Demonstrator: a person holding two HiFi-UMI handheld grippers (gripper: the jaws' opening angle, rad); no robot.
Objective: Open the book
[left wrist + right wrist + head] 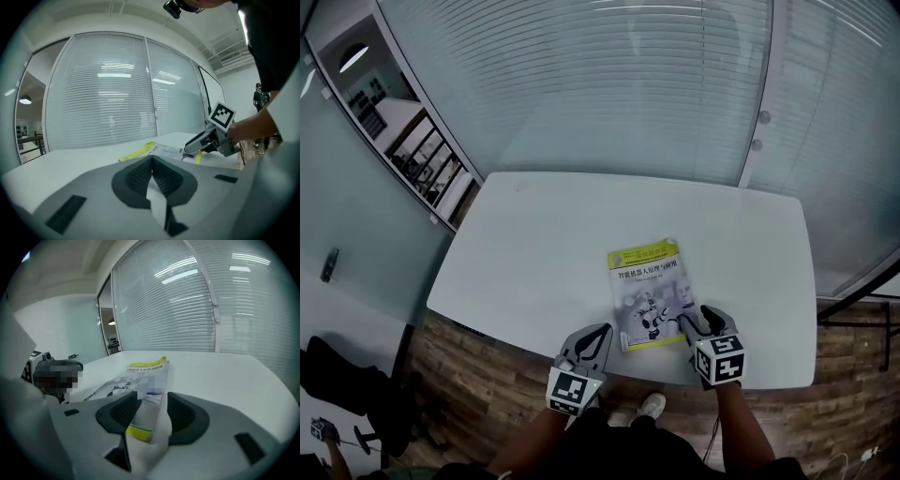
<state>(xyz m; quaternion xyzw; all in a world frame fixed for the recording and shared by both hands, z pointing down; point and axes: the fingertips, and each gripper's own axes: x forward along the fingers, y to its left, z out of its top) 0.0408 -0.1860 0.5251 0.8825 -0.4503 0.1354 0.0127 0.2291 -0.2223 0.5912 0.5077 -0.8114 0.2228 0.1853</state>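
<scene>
nothing opened yet: yellow-and-white paperback book lies shut on white surface; jaws of right gripper spread astride its near corner; jaws of left gripper pressed together, empty, beside it

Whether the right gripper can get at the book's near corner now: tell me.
Probably yes: the right gripper has its open jaws astride the book at its near right corner, nothing blocking.
</scene>
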